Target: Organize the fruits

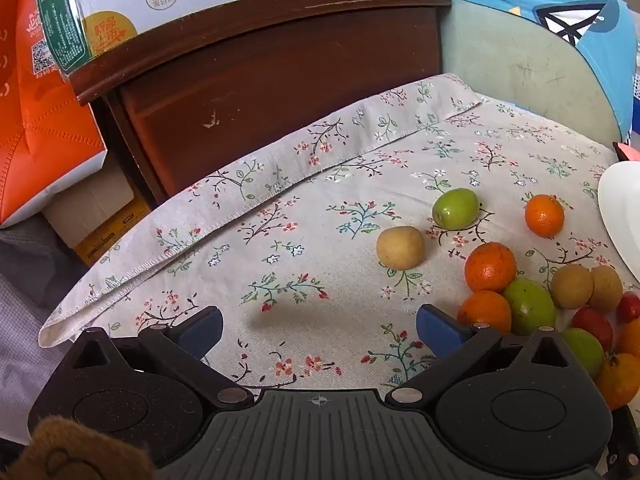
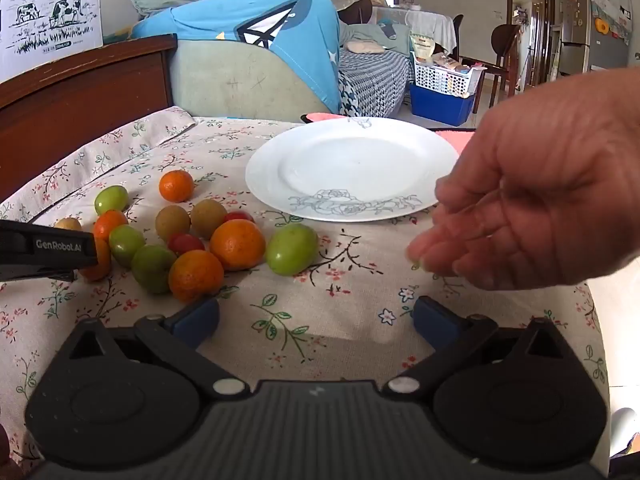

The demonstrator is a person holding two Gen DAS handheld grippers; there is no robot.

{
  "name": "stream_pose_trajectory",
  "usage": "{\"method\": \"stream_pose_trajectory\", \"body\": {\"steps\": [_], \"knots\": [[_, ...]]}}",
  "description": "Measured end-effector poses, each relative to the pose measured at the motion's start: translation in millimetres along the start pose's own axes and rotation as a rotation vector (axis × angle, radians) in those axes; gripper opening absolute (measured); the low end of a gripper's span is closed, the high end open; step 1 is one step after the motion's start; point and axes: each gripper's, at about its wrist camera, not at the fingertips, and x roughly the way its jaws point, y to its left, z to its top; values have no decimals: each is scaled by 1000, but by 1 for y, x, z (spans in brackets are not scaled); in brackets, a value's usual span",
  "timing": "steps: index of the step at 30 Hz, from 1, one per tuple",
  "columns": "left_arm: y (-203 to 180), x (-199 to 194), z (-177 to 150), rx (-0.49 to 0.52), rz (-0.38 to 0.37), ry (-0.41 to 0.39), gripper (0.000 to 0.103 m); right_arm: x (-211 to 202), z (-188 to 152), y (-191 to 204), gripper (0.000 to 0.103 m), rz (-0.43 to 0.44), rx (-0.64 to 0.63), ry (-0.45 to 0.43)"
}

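Several small fruits lie on a floral tablecloth (image 2: 320, 320): oranges (image 2: 237, 244), green fruits (image 2: 291, 249), tan fruits (image 2: 172, 222) and red tomatoes (image 2: 185, 243). A white plate (image 2: 348, 168) sits empty behind them. In the left wrist view a tan fruit (image 1: 400, 247), a green fruit (image 1: 455, 208) and an orange (image 1: 544, 215) lie apart from the pile (image 1: 528, 306). My left gripper (image 1: 319, 330) is open over bare cloth, left of the pile. My right gripper (image 2: 316, 318) is open just in front of the pile, holding nothing.
A person's bare hand (image 2: 532, 184) hovers over the cloth at the right, beside the plate. A dark wooden cabinet (image 1: 280, 92) stands behind the table's left edge, with cartons (image 1: 44, 120) beside it. A sofa with a blue cushion (image 2: 256, 28) lies behind.
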Motion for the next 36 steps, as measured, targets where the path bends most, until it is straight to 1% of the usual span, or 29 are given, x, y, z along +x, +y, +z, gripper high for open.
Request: {"method": "stream_pose_trajectory", "body": {"steps": [2, 3, 5, 7, 8, 9, 11, 12, 18, 24, 26, 30, 33, 36], "knots": [[-4, -6, -10, 30, 16, -26, 103, 0, 0, 0, 103, 2, 2, 0], [-5, -6, -10, 46, 11, -5, 103, 0, 0, 0, 103, 1, 2, 0], [-9, -14, -17, 91, 17, -22, 103, 0, 0, 0, 103, 2, 2, 0], [-7, -21, -15, 111, -1, -9, 103, 0, 0, 0, 103, 2, 3, 0], [-2, -23, -10, 127, -15, 3, 103, 0, 0, 0, 103, 2, 3, 0], [1, -22, 4, 140, -29, 38, 103, 0, 0, 0, 103, 3, 3, -1], [5, -29, 6, 171, -44, 46, 103, 1, 0, 0, 103, 3, 4, -1], [6, -30, 14, 186, -55, 69, 103, 1, 0, 0, 103, 3, 4, -1], [23, -41, 40, 274, -131, 111, 103, 1, 0, 0, 103, 2, 3, -1], [33, -38, 48, 220, -221, 173, 103, 1, 0, 0, 103, 3, 4, -1], [32, -41, 48, 227, -244, 168, 103, 2, 0, 0, 103, 3, 4, -1], [28, -44, 50, 263, -250, 149, 103, 2, -1, 1, 103, 2, 3, -2], [27, -46, 52, 263, -272, 156, 103, 3, -1, 1, 103, 2, 2, 0], [26, -47, 52, 264, -276, 158, 103, 3, -2, 1, 103, 2, 2, 0]]}}
